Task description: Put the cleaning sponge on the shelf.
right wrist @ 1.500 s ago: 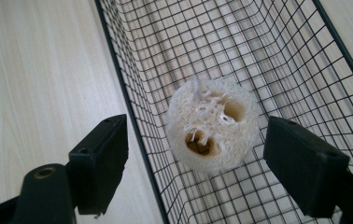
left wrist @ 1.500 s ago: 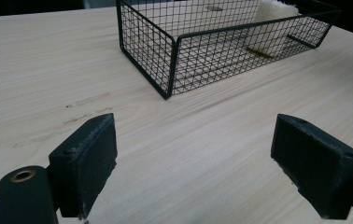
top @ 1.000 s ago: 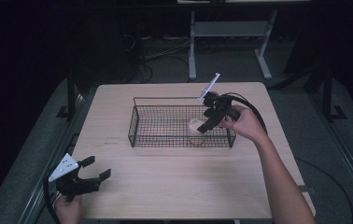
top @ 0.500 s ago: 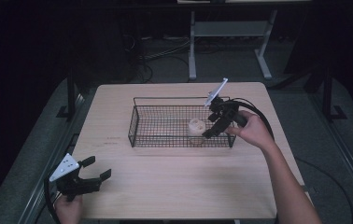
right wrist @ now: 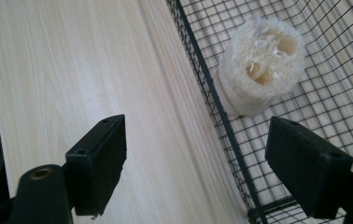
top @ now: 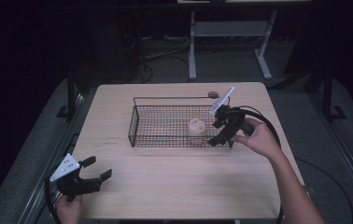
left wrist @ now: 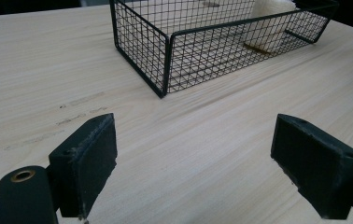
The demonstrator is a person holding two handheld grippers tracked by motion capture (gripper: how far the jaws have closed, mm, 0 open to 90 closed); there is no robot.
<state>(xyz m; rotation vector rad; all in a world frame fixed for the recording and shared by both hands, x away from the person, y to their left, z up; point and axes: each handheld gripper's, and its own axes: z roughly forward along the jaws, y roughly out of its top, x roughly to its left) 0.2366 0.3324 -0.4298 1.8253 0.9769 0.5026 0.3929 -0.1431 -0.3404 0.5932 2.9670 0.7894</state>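
A black wire basket (top: 165, 135) stands at the middle of the wooden table (top: 174, 186). A pale round loofah piece (top: 196, 126) lies inside it toward the right end. My right gripper (top: 216, 132) hangs open just outside the basket's near right corner, with nothing between its fingers. In the right gripper view the loofah (right wrist: 261, 65) lies beyond the basket's rim (right wrist: 212, 98), and the open right gripper (right wrist: 195, 163) straddles that rim. My left gripper (top: 99, 168) rests open at the table's front left. The left gripper view shows the open left gripper (left wrist: 193, 163) facing the basket (left wrist: 165, 56) and the loofah (left wrist: 268, 23).
A small grey disc (top: 213, 94) lies on the table behind the basket's far right corner. Faint pencil marks (top: 111, 140) sit left of the basket. A metal stand (top: 226, 32) and cables are on the dark floor beyond the table.
My right gripper has drawn back from over the loofah to the basket's near right corner, leaving the loofah inside. The left gripper has barely moved.
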